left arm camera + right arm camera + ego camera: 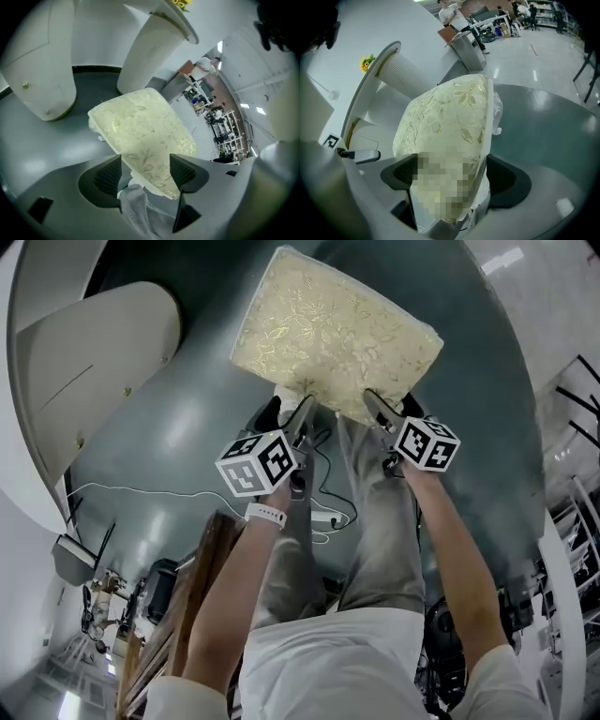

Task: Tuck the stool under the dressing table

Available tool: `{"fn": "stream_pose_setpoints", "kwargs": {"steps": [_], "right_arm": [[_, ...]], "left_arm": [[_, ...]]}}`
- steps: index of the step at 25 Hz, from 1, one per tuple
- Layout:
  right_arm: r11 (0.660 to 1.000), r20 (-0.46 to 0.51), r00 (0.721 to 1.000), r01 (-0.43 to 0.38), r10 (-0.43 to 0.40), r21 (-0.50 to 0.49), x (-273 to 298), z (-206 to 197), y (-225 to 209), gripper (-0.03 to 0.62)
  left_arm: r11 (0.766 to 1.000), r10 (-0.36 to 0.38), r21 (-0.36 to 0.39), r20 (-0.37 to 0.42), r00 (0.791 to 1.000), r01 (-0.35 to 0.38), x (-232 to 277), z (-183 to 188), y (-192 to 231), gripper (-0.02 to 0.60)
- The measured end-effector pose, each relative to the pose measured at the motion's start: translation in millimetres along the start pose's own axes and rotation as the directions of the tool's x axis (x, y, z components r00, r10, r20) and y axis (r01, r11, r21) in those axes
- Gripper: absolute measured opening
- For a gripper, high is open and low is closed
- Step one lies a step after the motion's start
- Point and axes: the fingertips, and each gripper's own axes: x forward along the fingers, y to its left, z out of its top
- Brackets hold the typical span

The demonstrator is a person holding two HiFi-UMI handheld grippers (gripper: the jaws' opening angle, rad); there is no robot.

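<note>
The stool's cream floral cushion lies tilted on the grey floor, just right of the white dressing table. My left gripper is at the cushion's near corner. In the left gripper view its jaws stand wide apart astride that corner of the cushion, with white fabric hanging beneath. My right gripper is at the near edge further right. Its jaws are spread open with the cushion edge filling the gap. I see no pad pressing in.
The table's fluted white pedestal and drawer front stand behind the stool. A white cable and a power strip lie on the floor near the person's legs. Desks and people are in the far background.
</note>
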Motion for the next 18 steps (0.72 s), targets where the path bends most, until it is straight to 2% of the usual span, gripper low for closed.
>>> {"fn": "stream_pose_setpoints", "kwargs": {"steps": [2, 4, 9, 13, 18], "right_arm": [[1.0, 0.006, 1.0, 0.002, -0.002, 0.001, -0.6, 0.3, 1.0, 0.459], [1.0, 0.01, 1.0, 0.004, -0.004, 0.005, -0.5, -0.5, 1.8, 0.459], [0.999, 0.029, 1.0, 0.009, -0.011, 0.039, 0.2, -1.9, 1.6, 0.459], [0.996, 0.045, 0.999, 0.015, -0.019, 0.093, -3.2, -8.8, 1.7, 0.456], [0.995, 0.047, 0.999, 0.001, -0.006, 0.104, -0.3, -17.2, 7.2, 0.456]], "left_arm": [[0.998, 0.023, -0.061, -0.004, 1.0, -0.023, 8.2, -5.3, 15.5, 0.322], [0.996, 0.023, -0.081, 0.013, 1.0, -0.022, 15.3, -5.4, 23.8, 0.325], [0.999, 0.015, -0.04, 0.093, 0.996, -0.012, 28.1, 13.9, 26.5, 0.325], [1.0, 0.031, -0.002, 0.081, 0.996, -0.031, 33.2, 18.7, 24.2, 0.325], [0.998, 0.064, -0.015, 0.096, 0.993, -0.063, 35.6, 30.3, 28.5, 0.325]]}}
